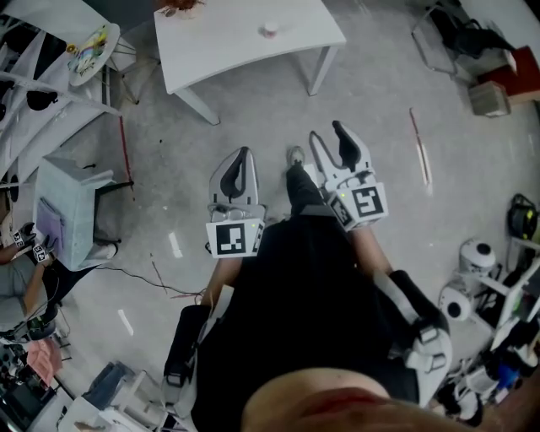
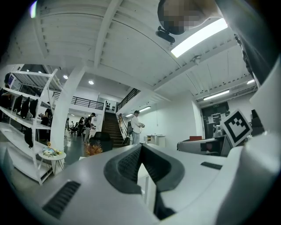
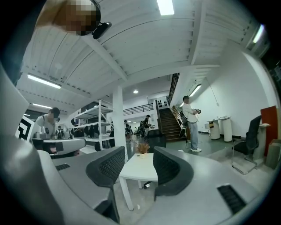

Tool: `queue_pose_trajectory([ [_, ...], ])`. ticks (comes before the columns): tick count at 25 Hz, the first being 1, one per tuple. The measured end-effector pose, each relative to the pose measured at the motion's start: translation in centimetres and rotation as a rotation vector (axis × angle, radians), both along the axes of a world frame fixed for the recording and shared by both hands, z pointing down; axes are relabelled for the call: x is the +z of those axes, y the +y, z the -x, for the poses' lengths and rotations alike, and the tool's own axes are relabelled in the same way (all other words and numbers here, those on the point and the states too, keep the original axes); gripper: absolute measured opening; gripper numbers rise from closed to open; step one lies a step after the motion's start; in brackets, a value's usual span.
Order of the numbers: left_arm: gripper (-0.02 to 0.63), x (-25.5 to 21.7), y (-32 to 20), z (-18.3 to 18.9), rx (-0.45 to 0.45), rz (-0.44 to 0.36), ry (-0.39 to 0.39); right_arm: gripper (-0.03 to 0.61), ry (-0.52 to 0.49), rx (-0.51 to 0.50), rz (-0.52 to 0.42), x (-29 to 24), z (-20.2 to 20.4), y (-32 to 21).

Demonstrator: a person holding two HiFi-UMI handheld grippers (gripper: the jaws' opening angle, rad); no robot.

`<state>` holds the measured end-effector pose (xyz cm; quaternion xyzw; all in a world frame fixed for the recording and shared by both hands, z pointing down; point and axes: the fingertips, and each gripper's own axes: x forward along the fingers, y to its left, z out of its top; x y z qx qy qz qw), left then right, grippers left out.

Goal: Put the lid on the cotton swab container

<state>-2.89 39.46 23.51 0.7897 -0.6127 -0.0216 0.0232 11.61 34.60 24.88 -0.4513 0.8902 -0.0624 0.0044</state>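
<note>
A white table (image 1: 245,42) stands a few steps ahead of me on the grey floor. A small round pinkish container (image 1: 269,29) sits on its far side; I cannot make out a lid. An orange plant (image 1: 180,7) is at the table's far corner. Both grippers are held up in front of my body, well short of the table. My left gripper (image 1: 245,153) is shut with nothing in it, its pads (image 2: 131,162) pressed together. My right gripper (image 1: 327,132) stands open and empty. In the right gripper view the table (image 3: 136,171) and plant (image 3: 142,148) show between its pads (image 3: 109,165).
A grey cart (image 1: 72,207) and a seated person (image 1: 17,253) are at the left, with a round side table (image 1: 93,51) and shelving behind. A thin red rod (image 1: 419,143) lies on the floor at the right. Equipment (image 1: 472,278) crowds the right edge. Cables (image 1: 160,283) trail on the floor.
</note>
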Motion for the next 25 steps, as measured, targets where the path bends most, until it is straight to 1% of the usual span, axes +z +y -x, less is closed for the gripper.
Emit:
queue_pose_trajectory([
  [4, 0.005, 0.2, -7.3, 1.6, -0.020, 0.009, 0.002, 0.184, 0.007, -0.030, -0.018, 0.3, 1.7, -8.0],
  [6, 0.003, 0.4, -11.2, 2.1, -0.030, 0.019, 0.000, 0.184, 0.014, -0.040, -0.011, 0.5, 2.1, -12.2],
  [13, 0.005, 0.4, -22.1, 1.0, -0.051, 0.035, 0.000, 0.184, 0.030, -0.072, 0.004, 0.7, 1.4, -23.0],
  [19, 0.005, 0.1, -30.1, -1.4, -0.053, 0.032, 0.003, 0.184, 0.064, -0.120, 0.003, 1.0, 0.2, -29.8],
  [25, 0.005, 1.0, -35.4, -2.6, -0.068, 0.058, -0.003, 0.190, 0.055, -0.165, 0.033, 2.0, -0.2, -34.7],
])
